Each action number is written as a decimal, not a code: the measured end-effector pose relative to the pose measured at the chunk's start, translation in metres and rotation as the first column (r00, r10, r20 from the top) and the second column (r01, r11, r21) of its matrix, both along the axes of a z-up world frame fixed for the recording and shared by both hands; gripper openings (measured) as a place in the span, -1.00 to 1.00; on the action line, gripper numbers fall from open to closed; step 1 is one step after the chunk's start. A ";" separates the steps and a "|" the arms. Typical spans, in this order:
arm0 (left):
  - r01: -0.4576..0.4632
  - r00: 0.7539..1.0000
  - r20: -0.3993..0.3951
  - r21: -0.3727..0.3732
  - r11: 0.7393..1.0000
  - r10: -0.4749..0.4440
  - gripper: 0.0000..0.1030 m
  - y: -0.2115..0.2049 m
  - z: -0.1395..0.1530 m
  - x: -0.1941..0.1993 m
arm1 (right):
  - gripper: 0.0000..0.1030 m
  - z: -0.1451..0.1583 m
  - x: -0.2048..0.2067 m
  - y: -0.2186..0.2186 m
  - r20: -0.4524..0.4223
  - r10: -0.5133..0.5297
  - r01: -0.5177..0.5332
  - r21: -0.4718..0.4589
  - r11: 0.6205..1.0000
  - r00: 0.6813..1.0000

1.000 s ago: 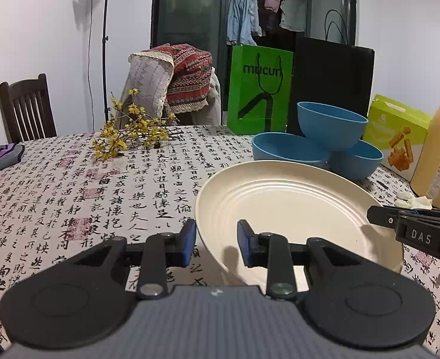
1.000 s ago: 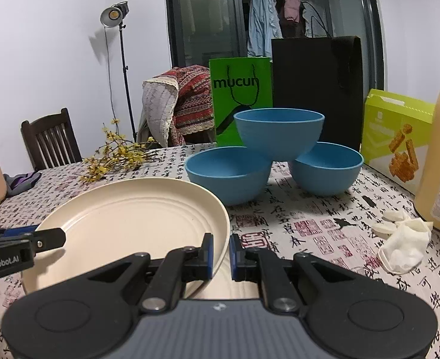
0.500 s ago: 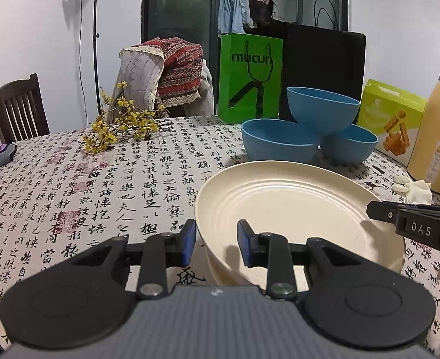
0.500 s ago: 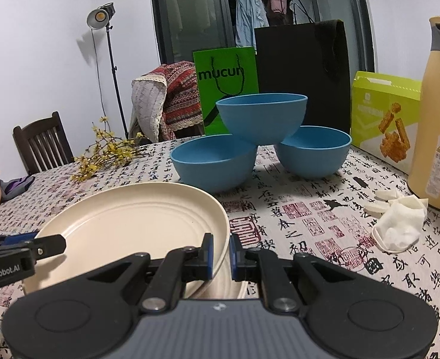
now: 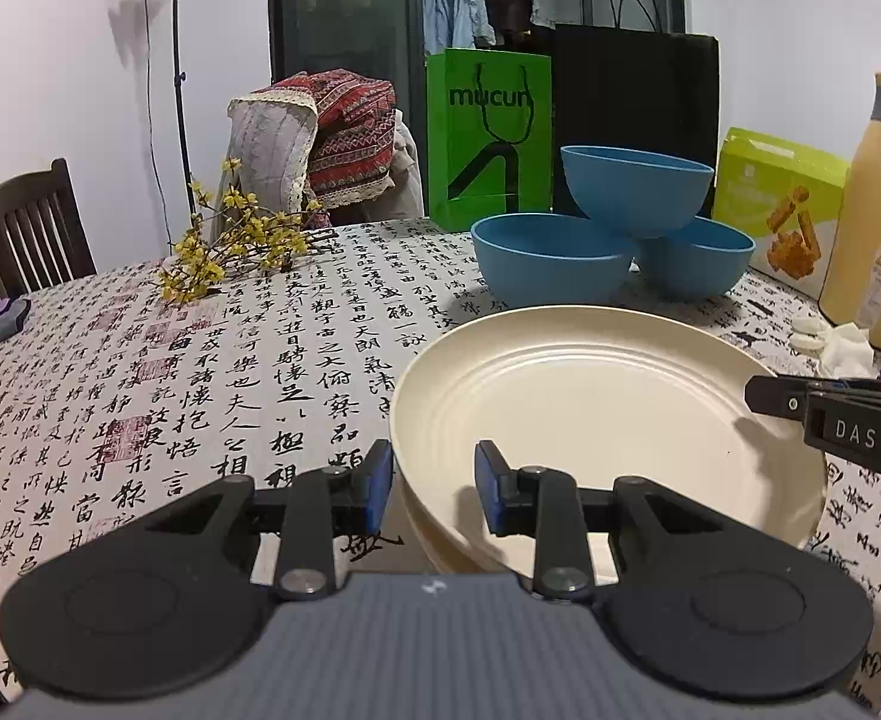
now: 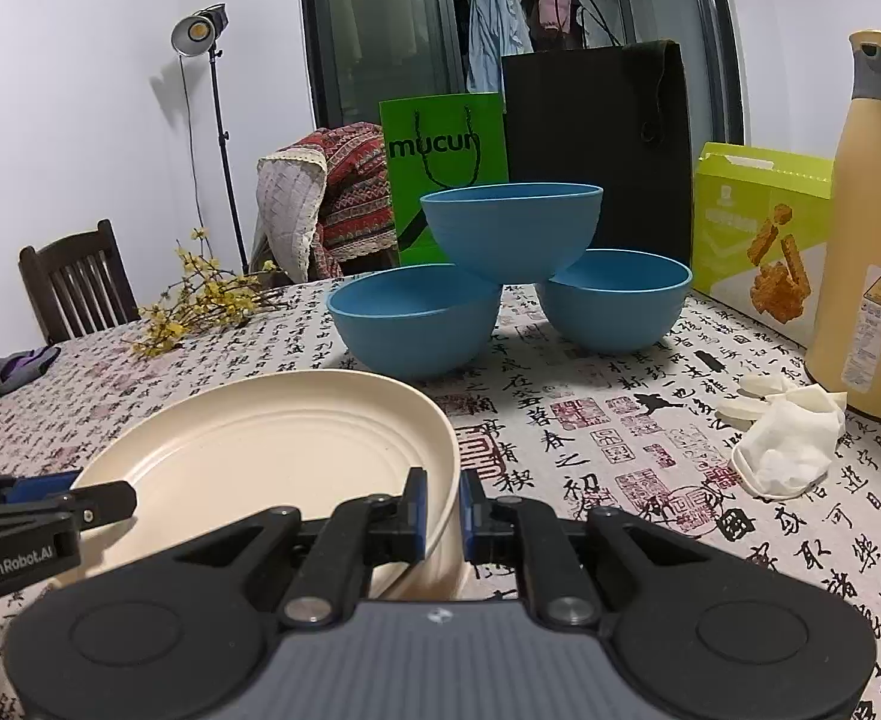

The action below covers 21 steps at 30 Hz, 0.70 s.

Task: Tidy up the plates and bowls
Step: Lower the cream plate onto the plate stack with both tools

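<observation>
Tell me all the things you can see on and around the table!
plate: one on top, cream, near edge, over another cream plate
bowls: three, blue, one sitting on the two behind the plate
tablecloth: one, white with black writing
flower sprig: one, yellow, far left
tissue: one, white, crumpled, right
flask: one, tan, far right
snack box: one, lime green, right
bags: two, green and black, behind the bowls
chair: one, dark wood, left
lamp: one, on a stand
left gripper: around the plate's rim
right gripper: shut on the plate's opposite rim
</observation>
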<state>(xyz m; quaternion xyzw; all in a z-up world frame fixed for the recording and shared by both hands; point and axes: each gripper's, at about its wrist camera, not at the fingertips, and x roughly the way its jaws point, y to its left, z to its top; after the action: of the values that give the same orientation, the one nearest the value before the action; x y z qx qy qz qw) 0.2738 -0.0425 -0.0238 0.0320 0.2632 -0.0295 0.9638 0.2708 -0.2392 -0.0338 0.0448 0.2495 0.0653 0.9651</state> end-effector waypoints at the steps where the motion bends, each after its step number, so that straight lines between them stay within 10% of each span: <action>1: 0.001 1.000 0.002 0.009 1.000 -0.001 -0.41 -0.001 -0.001 0.000 | -0.79 -0.001 0.000 0.000 0.001 0.000 0.000 -0.007 1.000 1.000; 21: 0.013 1.000 0.026 0.090 0.996 -0.015 -0.28 -0.012 -0.021 0.000 | -0.76 -0.023 -0.002 0.011 0.030 0.018 -0.014 -0.123 0.992 0.999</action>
<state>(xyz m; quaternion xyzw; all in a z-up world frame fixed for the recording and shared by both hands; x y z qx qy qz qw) 0.2736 -0.0541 -0.0453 0.0776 0.2512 -0.0240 0.9645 0.2687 -0.2280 -0.0571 -0.0179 0.2383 0.0582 0.9693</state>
